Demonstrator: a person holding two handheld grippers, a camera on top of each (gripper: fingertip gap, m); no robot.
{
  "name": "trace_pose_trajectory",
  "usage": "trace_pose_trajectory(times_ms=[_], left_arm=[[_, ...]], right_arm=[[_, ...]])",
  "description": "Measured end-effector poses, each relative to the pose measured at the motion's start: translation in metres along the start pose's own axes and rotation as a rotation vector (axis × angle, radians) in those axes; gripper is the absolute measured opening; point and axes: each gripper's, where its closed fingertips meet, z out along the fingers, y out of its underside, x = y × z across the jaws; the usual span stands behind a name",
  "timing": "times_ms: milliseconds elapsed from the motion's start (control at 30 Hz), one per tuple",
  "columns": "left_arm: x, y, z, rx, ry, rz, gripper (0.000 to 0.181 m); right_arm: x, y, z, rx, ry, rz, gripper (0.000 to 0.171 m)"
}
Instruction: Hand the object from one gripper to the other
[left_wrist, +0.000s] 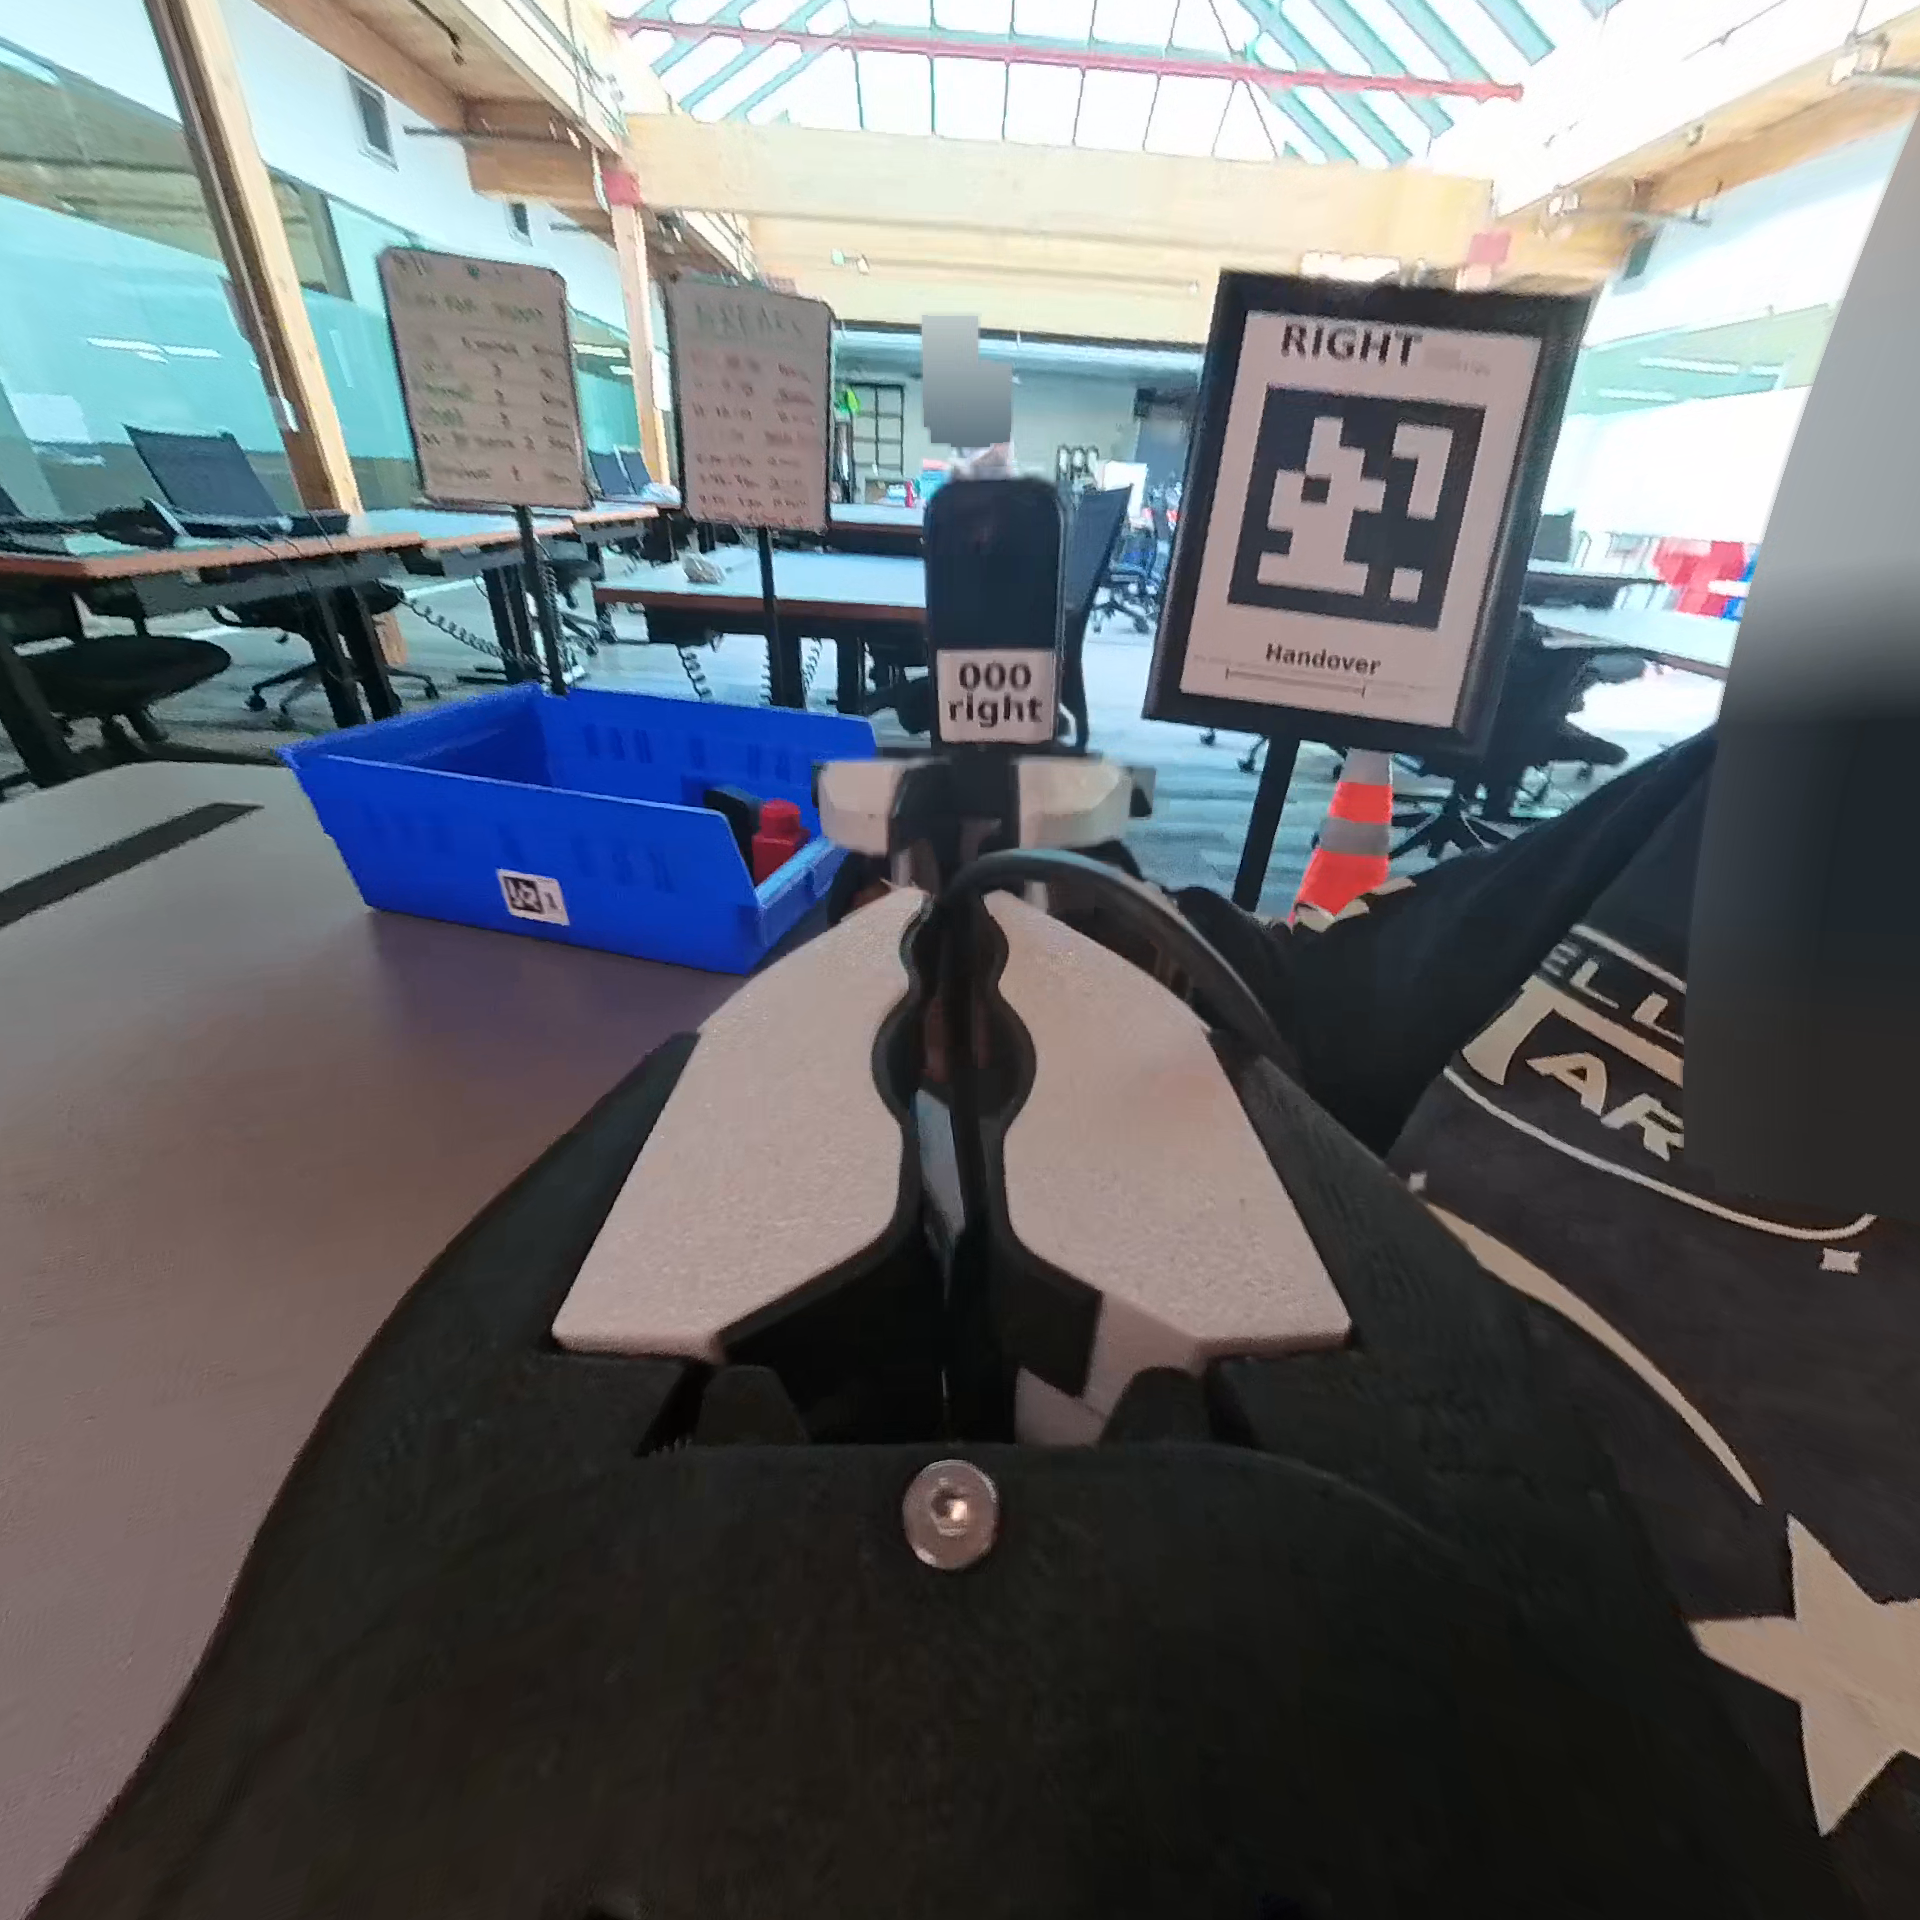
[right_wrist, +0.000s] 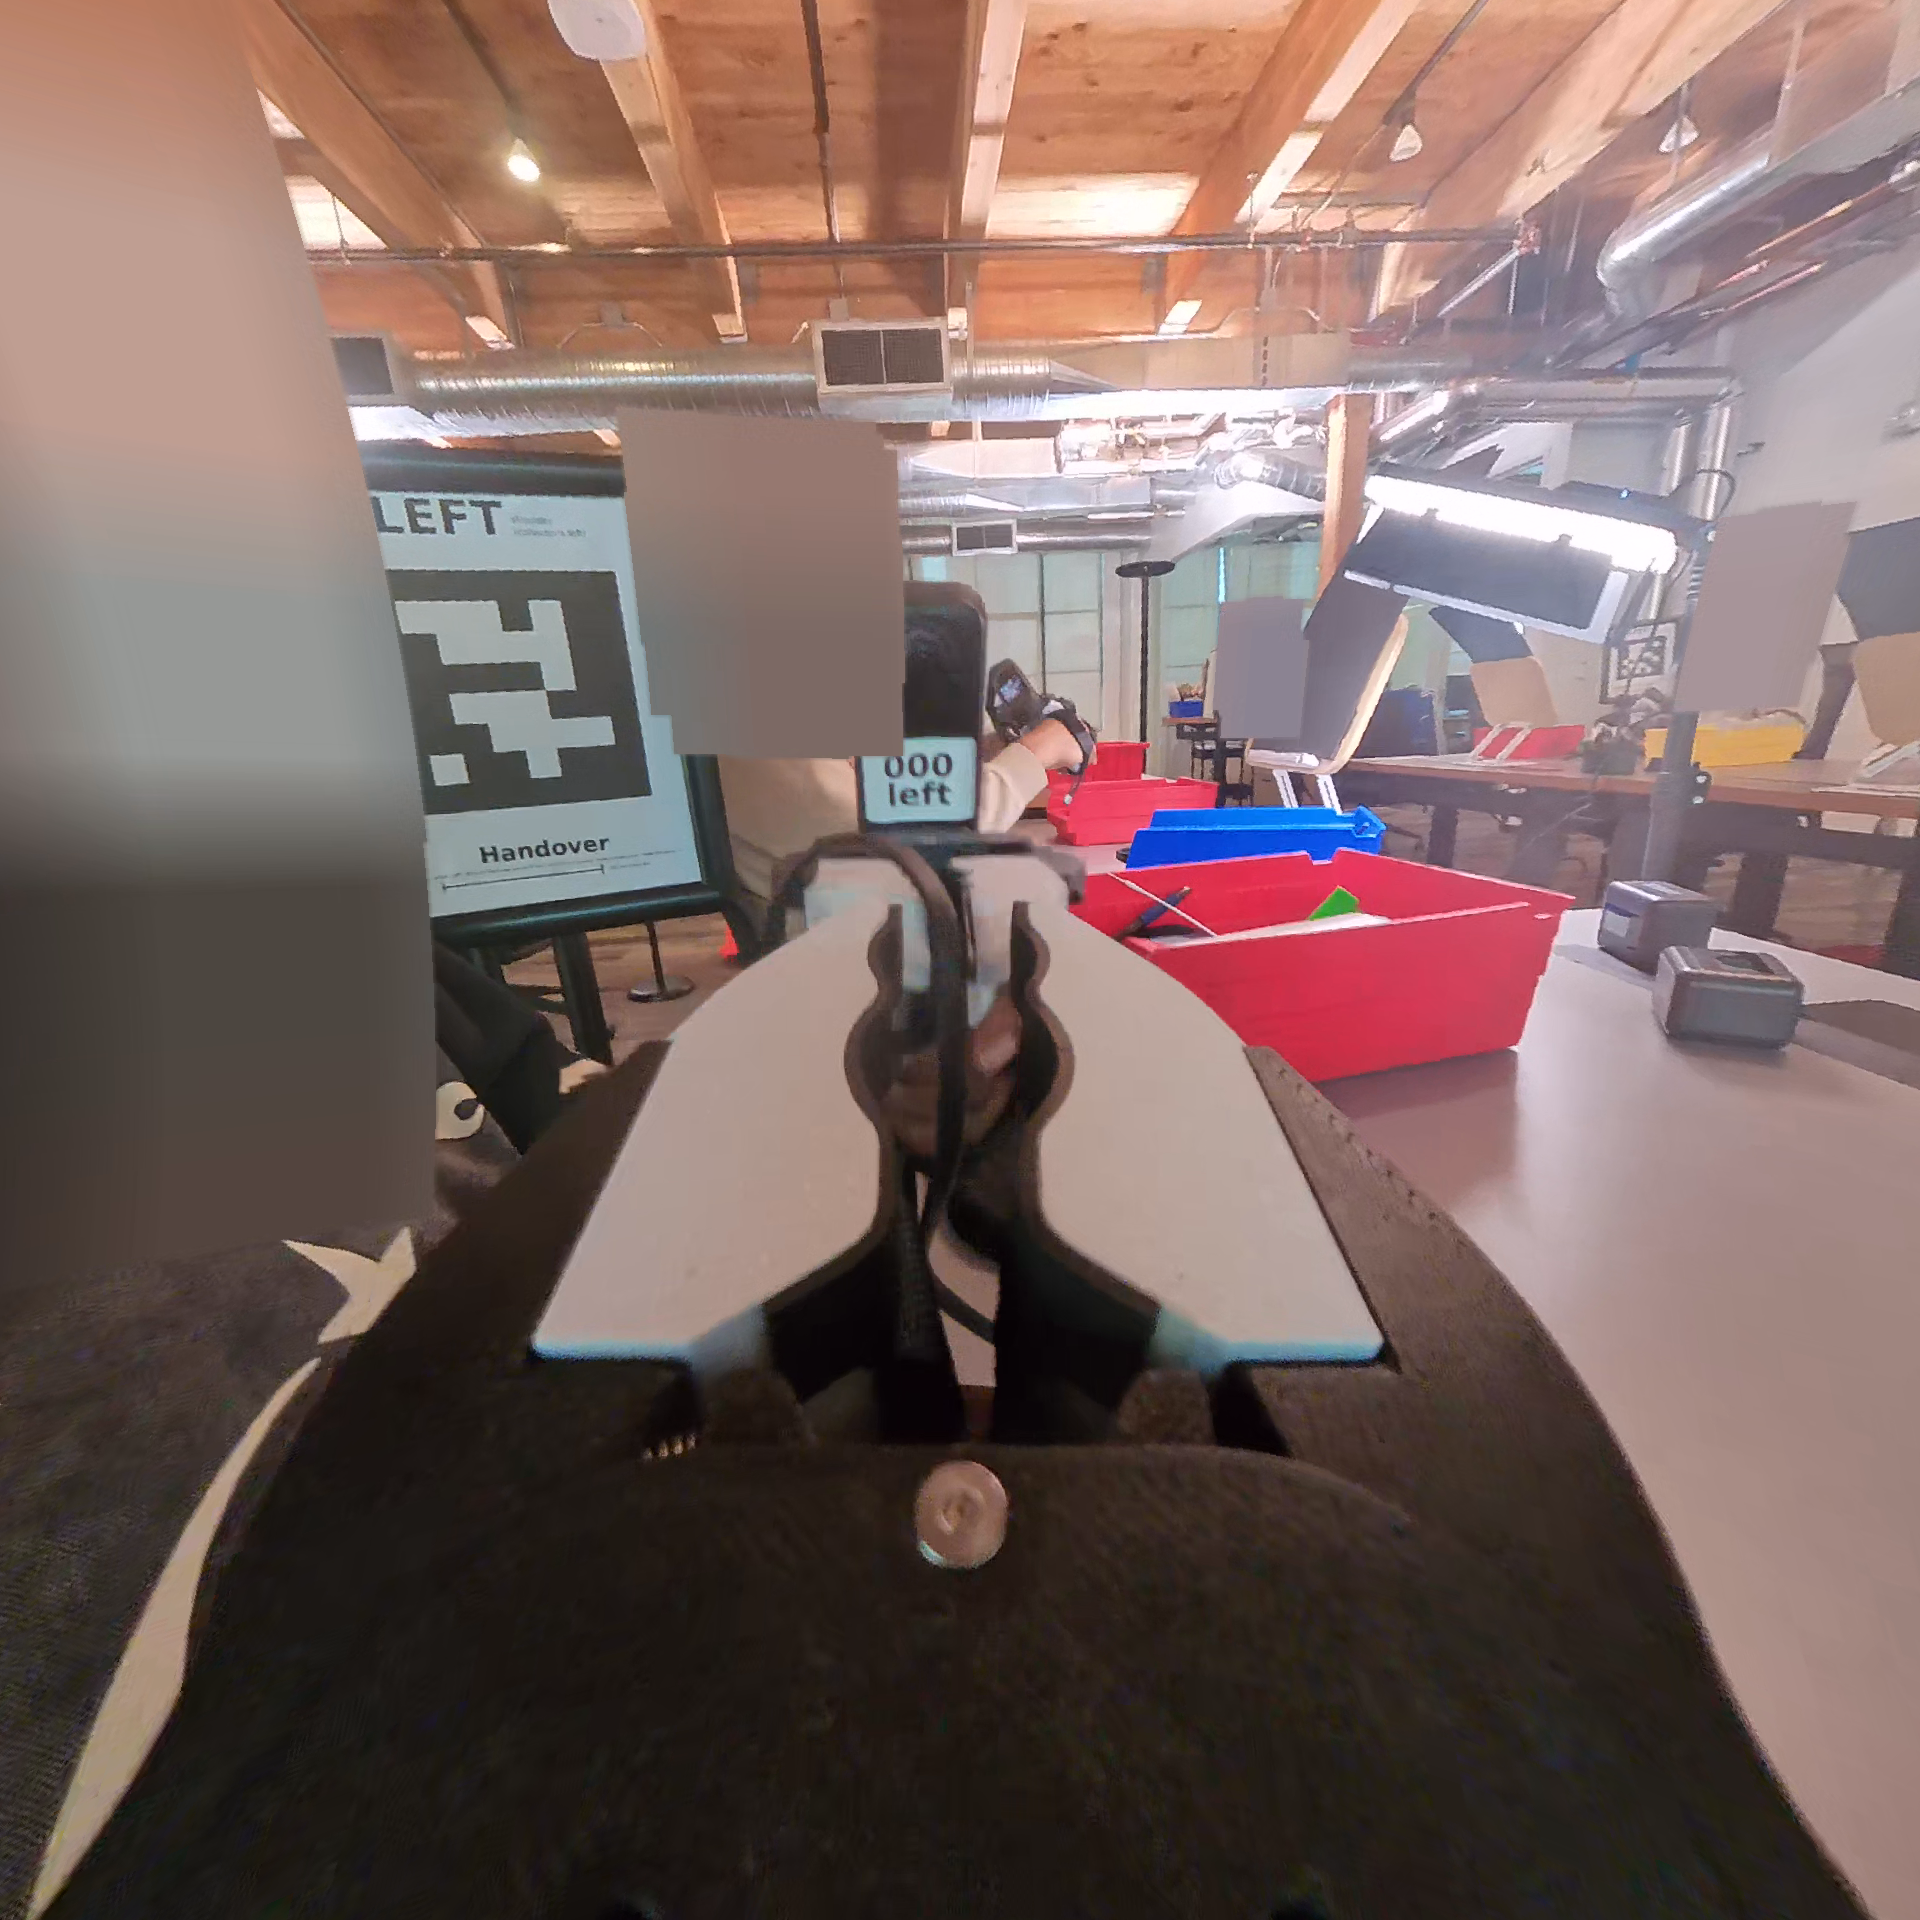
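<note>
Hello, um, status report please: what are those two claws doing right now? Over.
Left gripper shut on black cable. Right gripper around same cable, grip unclear. Blue bin sits apart.

The grey table bears a blue bin (a red bin too).

Blue plastic bin, far edge of the grey-mauve tabletop: holds a red block and a black block.
Red plastic bin: green item inside.
Hand-held gripper fingers: pale grey on black.
Orange cone: grey bands.
</note>
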Motion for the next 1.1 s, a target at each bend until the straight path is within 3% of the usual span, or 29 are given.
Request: trace_pose_trajectory(times_ms=[233,300,367,533,700,767,867,1100], left_arm=[[-0.003,-0.018,-0.008,0.075,-0.055,0.025,0.005],[-0.001,-0.018,-0.007,0.077,-0.055,0.034,0.005],[0.002,-0.019,-0.007,0.079,-0.052,0.049,0.006],[0.001,-0.007,-0.007,-0.015,-0.048,0.072,0.022],[-0.001,0.014,0.000,-0.111,-0.025,0.047,0.025],[0.000,0.021,0.004,-0.133,-0.007,0.048,0.023],[0.004,0.025,0.007,-0.149,0.015,0.049,0.005],[-0.006,0.006,0.001,-0.041,-0.044,0.039,0.004]], right_arm=[[0.002,0.035,0.010,-0.161,0.032,-0.096,0.019],[0.000,0.038,0.012,-0.185,0.039,-0.133,0.007],[0.001,0.036,0.011,-0.198,0.048,-0.136,0.006],[0.002,0.013,0.004,-0.092,0.042,-0.102,0.006],[-0.001,0.007,0.003,-0.061,0.022,-0.089,0.006],[-0.004,0.006,0.003,-0.057,0.010,-0.085,0.005],[-0.006,0.005,0.004,-0.055,0.004,-0.088,0.005],[-0.002,-0.004,0.002,0.017,0.035,-0.083,0.016]])
